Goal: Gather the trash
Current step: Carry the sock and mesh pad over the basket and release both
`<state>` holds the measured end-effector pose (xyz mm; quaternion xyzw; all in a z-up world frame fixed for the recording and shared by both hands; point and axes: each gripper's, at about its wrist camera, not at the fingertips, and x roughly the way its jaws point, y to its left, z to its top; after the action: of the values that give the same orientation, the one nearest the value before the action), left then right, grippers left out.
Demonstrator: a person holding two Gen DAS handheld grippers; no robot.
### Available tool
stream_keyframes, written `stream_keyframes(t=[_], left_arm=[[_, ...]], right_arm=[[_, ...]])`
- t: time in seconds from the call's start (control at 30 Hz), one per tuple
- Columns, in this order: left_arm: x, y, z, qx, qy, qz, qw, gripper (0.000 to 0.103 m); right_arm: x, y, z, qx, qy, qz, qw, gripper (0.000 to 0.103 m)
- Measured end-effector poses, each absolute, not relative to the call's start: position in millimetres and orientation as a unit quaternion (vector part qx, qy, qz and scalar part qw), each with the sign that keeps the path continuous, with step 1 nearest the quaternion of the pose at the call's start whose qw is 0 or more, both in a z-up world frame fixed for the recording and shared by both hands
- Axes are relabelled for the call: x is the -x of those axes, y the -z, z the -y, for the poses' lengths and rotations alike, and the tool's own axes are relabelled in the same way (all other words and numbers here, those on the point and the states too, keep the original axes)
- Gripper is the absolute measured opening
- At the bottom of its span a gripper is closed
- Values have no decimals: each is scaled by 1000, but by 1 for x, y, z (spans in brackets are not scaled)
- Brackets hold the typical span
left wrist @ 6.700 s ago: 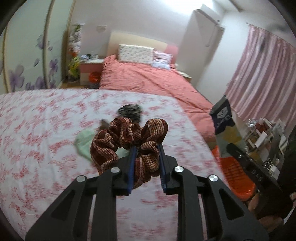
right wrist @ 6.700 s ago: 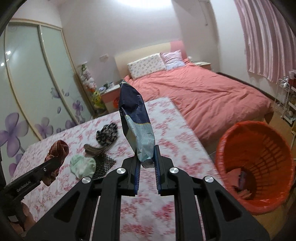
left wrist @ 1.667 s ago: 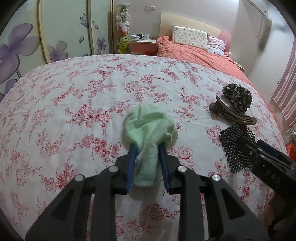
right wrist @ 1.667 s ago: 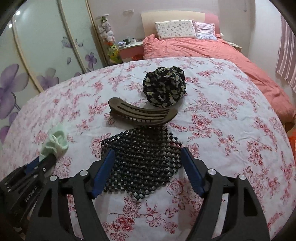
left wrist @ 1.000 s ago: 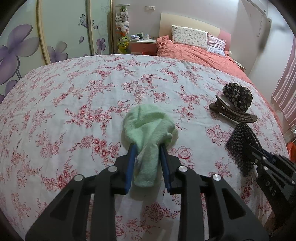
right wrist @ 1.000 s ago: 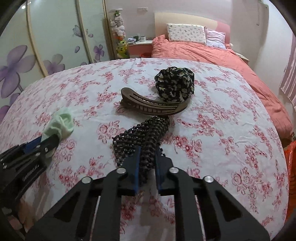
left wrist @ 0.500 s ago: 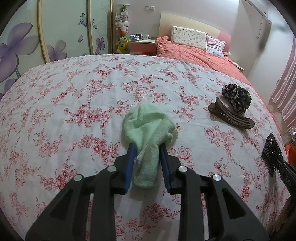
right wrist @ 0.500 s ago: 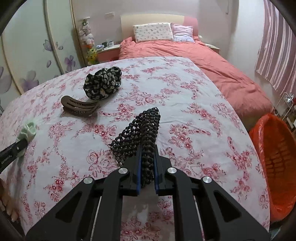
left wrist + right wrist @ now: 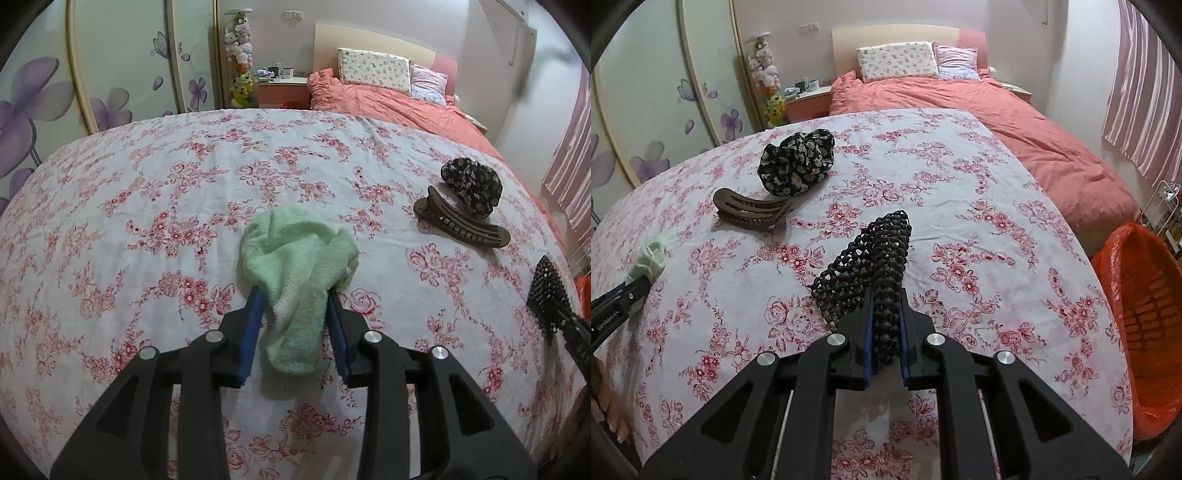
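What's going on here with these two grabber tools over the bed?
A person is clearing odd items off the flowered bedspread with a gripper in each hand. The right gripper is shut on a black beaded mat, with the orange bin off to its right. The left gripper is opening around a green sock. A brown hair claw and dark floral scrunchie lie untouched.
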<state>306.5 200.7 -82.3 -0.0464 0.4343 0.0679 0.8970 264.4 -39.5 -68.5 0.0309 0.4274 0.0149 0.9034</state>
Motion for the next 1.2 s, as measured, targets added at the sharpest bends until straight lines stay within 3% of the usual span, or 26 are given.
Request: stream_keyframes(t=[0.23,0.3,0.4,0.87,1.2], left_arm=[[-306,82,-198,39,-71,-434,897,34],[-307,82,-197,36,-69,-434,897,21],[-307,79,-196,47,-59,-440,895,15],[-279,46,-142,34,-1,-412,910,13],[-251,1,-53,21,96,-371,923,13]], right_arm=[[-264,69,43,-47,-23,-428,902,12],[-263,69,45,-54,-32,-427,902,11],[-261,68,50,-57,-46,-426,902,10],[-214,36,92,-85,-33,-388,917,9],[-175,2,148,-120,8,-338,933,9]])
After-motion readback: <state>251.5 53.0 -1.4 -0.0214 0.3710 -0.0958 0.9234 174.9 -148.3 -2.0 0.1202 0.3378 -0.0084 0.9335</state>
